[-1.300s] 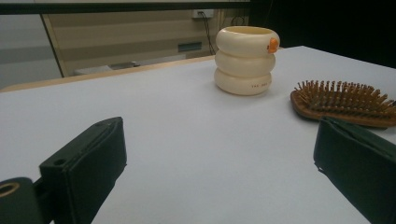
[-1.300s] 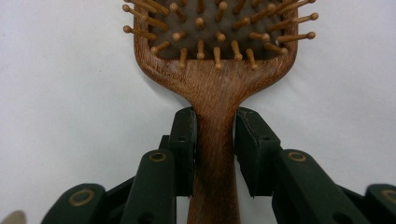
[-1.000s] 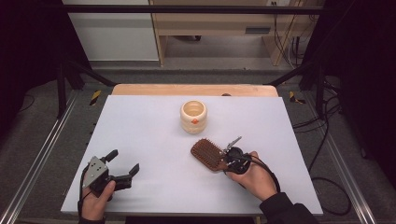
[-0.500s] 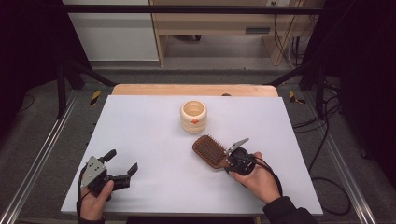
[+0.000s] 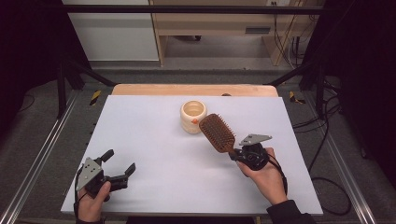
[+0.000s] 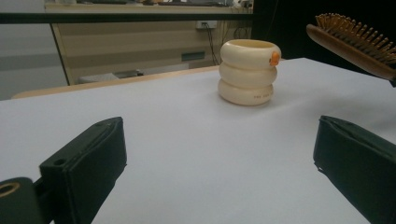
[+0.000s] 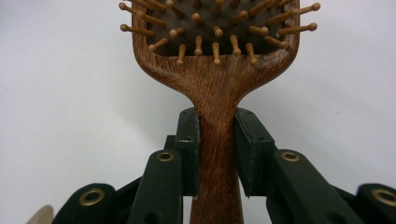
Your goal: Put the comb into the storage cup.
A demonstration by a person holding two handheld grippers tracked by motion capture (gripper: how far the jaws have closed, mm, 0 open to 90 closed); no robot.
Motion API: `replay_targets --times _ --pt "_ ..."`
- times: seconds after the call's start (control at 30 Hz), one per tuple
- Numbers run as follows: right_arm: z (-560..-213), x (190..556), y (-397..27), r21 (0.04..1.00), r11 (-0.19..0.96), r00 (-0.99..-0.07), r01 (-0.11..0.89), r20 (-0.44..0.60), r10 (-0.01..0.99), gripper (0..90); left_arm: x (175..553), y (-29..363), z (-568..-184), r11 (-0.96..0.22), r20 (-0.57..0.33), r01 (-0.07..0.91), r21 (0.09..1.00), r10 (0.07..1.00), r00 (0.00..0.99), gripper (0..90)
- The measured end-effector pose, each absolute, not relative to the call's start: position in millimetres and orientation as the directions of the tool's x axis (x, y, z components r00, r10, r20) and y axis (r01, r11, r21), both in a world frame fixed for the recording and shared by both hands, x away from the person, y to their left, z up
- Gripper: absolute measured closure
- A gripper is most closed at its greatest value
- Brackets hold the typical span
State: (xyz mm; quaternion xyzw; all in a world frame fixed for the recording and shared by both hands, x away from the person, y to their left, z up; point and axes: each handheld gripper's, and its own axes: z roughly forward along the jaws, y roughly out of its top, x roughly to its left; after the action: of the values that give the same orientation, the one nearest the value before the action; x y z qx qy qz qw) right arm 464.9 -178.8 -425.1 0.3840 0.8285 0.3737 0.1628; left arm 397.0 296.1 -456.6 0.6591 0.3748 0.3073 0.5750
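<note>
From above, the right gripper [image 5: 237, 155] holds a wooden hairbrush [image 5: 217, 132] lifted beside the cream cup [image 5: 193, 116], while the left gripper [image 5: 119, 164] rests spread and empty. Its own view shows the jaws pinching the hairbrush [image 7: 216, 88] at its narrow handle, a sound hold, since the brush looks stiff, light and head-heavy.

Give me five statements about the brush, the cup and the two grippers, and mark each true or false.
1. The right gripper is shut on the brush by its handle. True.
2. The brush lies flat on the table. False: it is held up off the table, bristles facing up.
3. The left gripper holds the cup. False: its jaws stand open with nothing between them, far from the cup.
4. The cup stands upright on the table. True.
5. The brush head is inside the cup. False: it is beside the cup, to its right in the high view.
</note>
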Motion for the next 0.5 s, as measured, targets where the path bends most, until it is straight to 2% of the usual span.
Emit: replay_targets --times 0.23,0.4,0.5 --pt "-418.8 468.4 -179.1 0.826 0.349 -0.648 0.442 0.025 0.761 72.9 399.4 294.3 -441.2 -0.029 -0.045 0.13 0.991 0.845 0.532 2.6" --pt "-419.4 469.8 -180.8 0.872 0.281 -0.647 0.4 0.052 0.76 72.9 400.0 284.1 -423.6 -0.079 0.006 0.107 0.991 0.832 0.555 2.7" --pt "-420.2 467.6 -181.6 0.894 0.26 -0.653 0.364 0.046 0.756 72.9 401.9 276.1 -414.0 -0.079 0.007 0.101 0.992 0.816 0.578 2.7"
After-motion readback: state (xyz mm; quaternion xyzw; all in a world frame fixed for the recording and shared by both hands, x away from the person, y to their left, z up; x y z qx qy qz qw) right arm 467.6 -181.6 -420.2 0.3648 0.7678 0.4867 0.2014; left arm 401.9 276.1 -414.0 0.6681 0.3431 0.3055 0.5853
